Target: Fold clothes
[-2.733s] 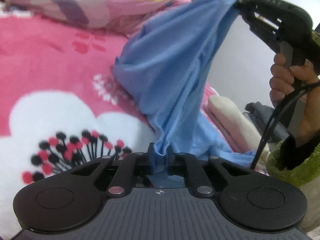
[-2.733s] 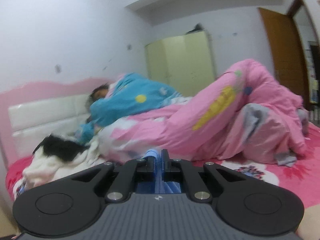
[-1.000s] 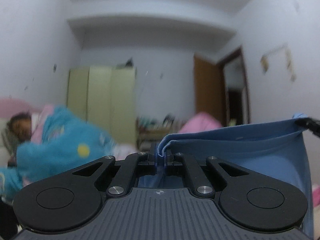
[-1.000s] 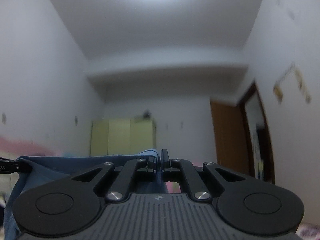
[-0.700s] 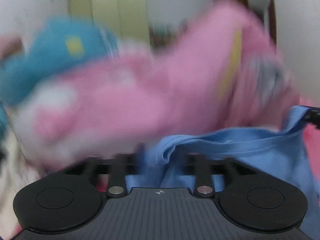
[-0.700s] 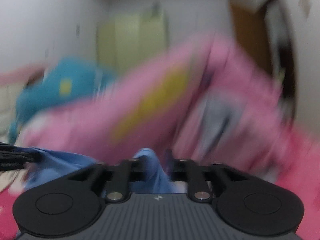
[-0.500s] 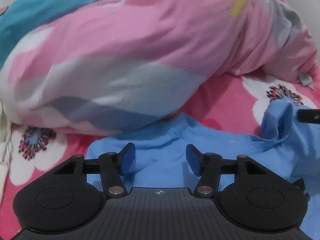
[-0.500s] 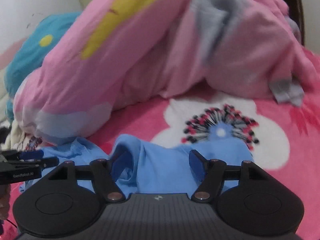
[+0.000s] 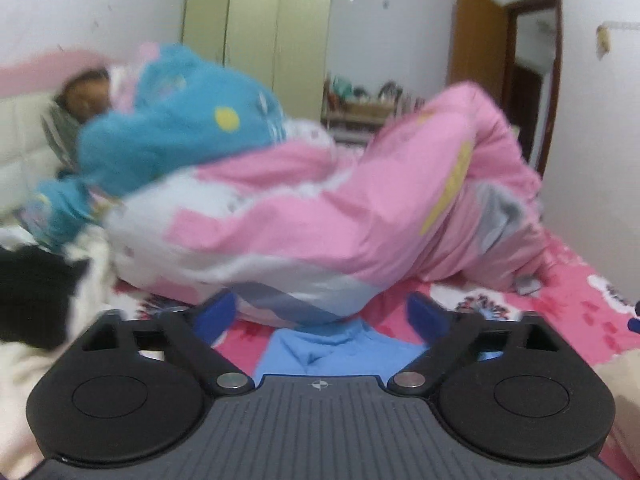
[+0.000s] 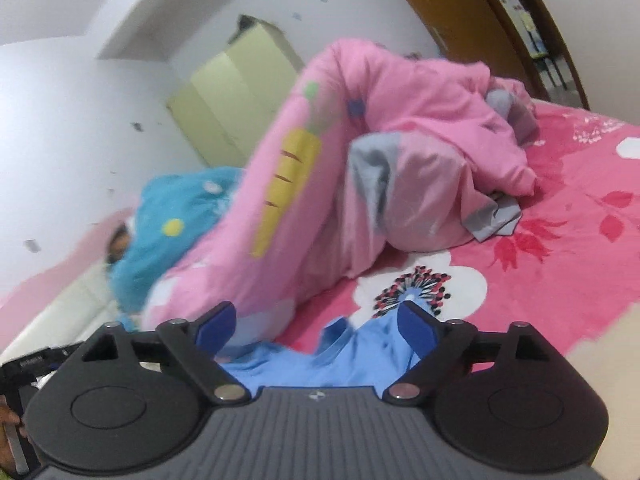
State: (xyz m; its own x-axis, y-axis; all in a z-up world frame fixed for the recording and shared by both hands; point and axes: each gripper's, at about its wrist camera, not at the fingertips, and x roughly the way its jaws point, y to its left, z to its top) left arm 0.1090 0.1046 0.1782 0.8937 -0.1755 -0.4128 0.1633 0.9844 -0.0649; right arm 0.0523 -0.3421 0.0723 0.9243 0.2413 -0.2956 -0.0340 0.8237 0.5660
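Observation:
A light blue garment point(image 9: 340, 350) lies on the pink flowered bedspread point(image 9: 568, 300), low in the left wrist view, just in front of my left gripper point(image 9: 324, 314). Its jaws are opening wide and the blue pads touch nothing. In the right wrist view the same blue garment point(image 10: 320, 364) lies rumpled on the bedspread point(image 10: 560, 264) below my right gripper point(image 10: 316, 324). That gripper's jaws are also opening, with the cloth beneath and between them but not pressed. The left gripper's body point(image 10: 28, 364) shows at the left edge of the right wrist view.
A big pink quilt point(image 9: 360, 208) is heaped across the bed right behind the garment. A person lies under a blue blanket point(image 9: 172, 128) near the white headboard. Black and white clothes point(image 9: 36, 292) sit at the left. A green wardrobe point(image 9: 256, 32) and a wooden door point(image 9: 476, 36) stand at the back.
Both grippers held the blue garment up by its top edge, swung it down onto the bed and let go. Their jaws went from shut to wide, and both have drawn back from the cloth.

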